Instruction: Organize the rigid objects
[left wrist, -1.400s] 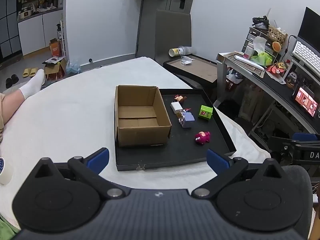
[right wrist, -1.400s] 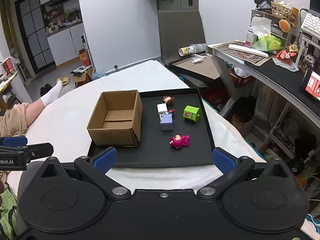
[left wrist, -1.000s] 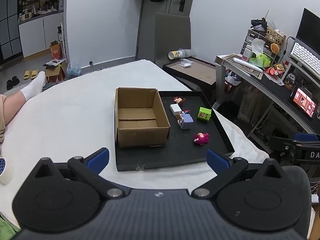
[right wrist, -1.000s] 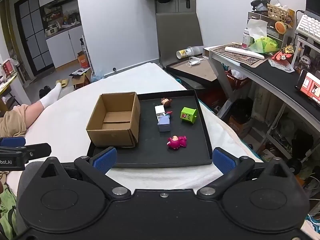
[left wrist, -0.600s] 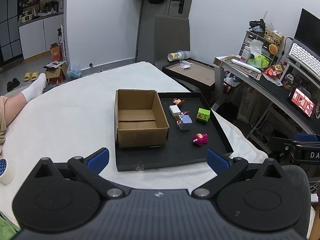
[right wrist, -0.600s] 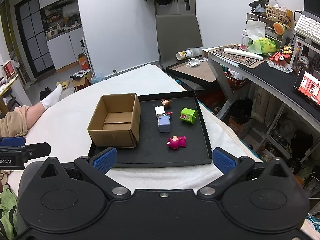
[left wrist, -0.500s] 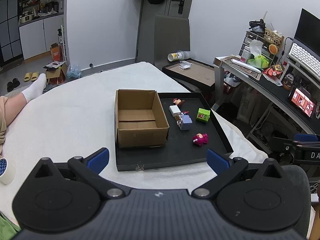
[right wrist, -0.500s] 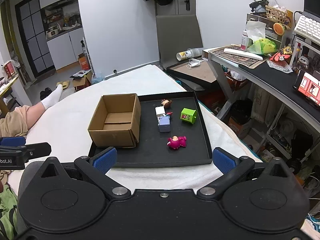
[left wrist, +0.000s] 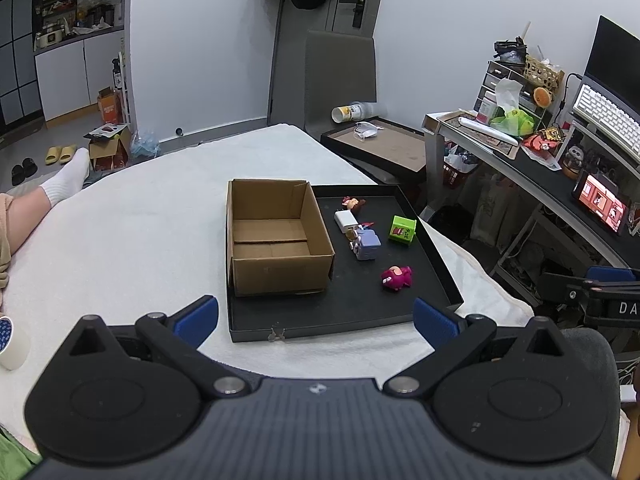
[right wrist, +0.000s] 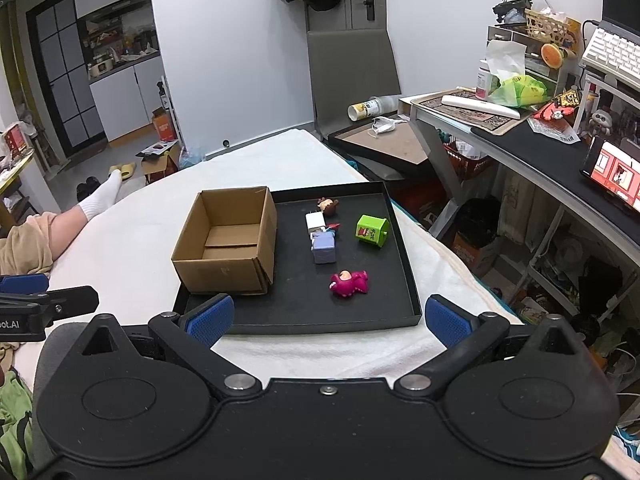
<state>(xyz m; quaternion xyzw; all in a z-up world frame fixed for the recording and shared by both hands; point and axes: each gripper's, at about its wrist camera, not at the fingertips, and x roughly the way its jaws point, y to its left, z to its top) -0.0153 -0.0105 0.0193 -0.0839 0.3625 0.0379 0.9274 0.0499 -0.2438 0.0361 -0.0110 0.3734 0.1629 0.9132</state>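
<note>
A black tray (left wrist: 344, 320) lies on a bed covered with a white blanket (left wrist: 140, 240). In the left part of the tray stands an open cardboard box (left wrist: 276, 236), upright, with nothing visible inside it but its folded bottom flaps. To the right of the box, on the tray floor, the small toys lie loose. Farthest back is a little brown-headed figure (right wrist: 328, 205). Just in front of it sits a white cube (right wrist: 315, 222), and touching or almost touching that is a lavender block toy (right wrist: 323, 248) with a small red piece at its far end; whether that piece belongs to the block is hard to tell at this size. A green cube (right wrist: 372, 231) rests tilted near the tray's right wall, apart from the others. A magenta plush-looking figure (right wrist: 349, 283) lies nearest the front, on its own.

The left gripper (left wrist: 316, 318) hangs short of the tray's near edge, its jaws spread wide and holding nothing. The right gripper (right wrist: 328, 318) sits likewise before the tray's front rim, jaws released and empty, with the left gripper's side showing at the left edge of the right wrist view.

A person's leg in a white sock (left wrist: 66, 178) rests on the far left of the bed. A cluttered desk (right wrist: 540, 152) stands to the right, well apart from the tray.
</note>
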